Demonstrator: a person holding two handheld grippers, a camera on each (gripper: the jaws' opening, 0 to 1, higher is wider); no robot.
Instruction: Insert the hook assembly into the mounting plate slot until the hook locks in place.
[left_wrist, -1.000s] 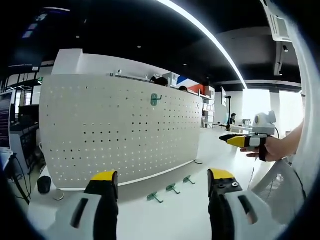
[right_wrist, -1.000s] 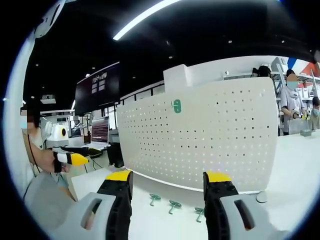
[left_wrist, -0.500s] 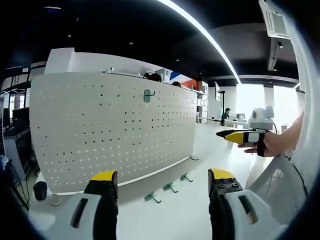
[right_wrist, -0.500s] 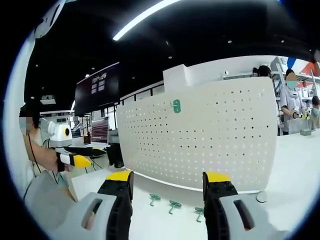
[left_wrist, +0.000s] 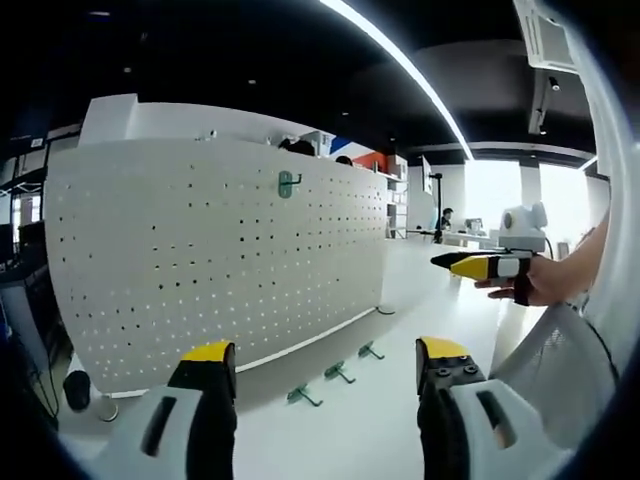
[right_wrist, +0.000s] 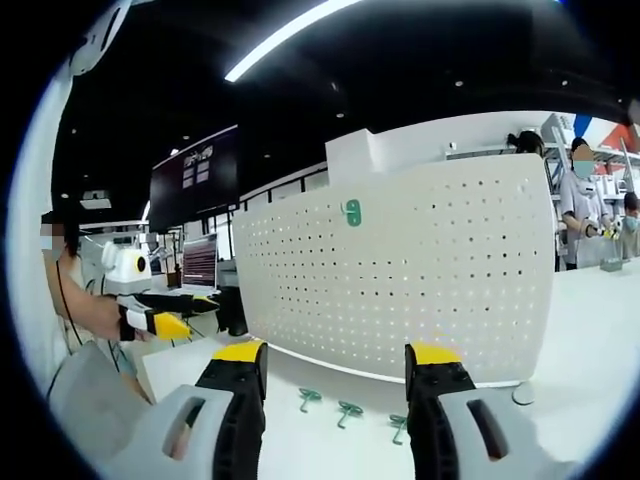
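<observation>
A white pegboard mounting plate (left_wrist: 220, 260) (right_wrist: 420, 270) stands upright on the white table. One green hook (left_wrist: 287, 183) (right_wrist: 351, 212) hangs in its upper part. Three loose green hooks lie on the table in front of it: (left_wrist: 303, 396), (left_wrist: 338, 373), (left_wrist: 370, 351), also seen as (right_wrist: 308, 397), (right_wrist: 350, 410), (right_wrist: 398, 424). My left gripper (left_wrist: 325, 365) is open and holds nothing, short of the hooks. My right gripper (right_wrist: 335, 370) is open and holds nothing too. The right gripper (left_wrist: 487, 267) shows held in a hand at the right of the left gripper view; the left gripper (right_wrist: 165, 318) shows at the left of the right gripper view.
A monitor (right_wrist: 200, 262) and a dark wall screen (right_wrist: 195, 175) stand left of the plate. People (right_wrist: 585, 205) stand behind the plate at the right. A small dark round object (left_wrist: 77, 392) sits by the plate's left foot. White table (left_wrist: 420, 300) stretches to the right.
The left gripper view has swung slightly, so the plate and its hung hook sit further left and higher. In the right gripper view the left gripper has risen and come a little nearer.
</observation>
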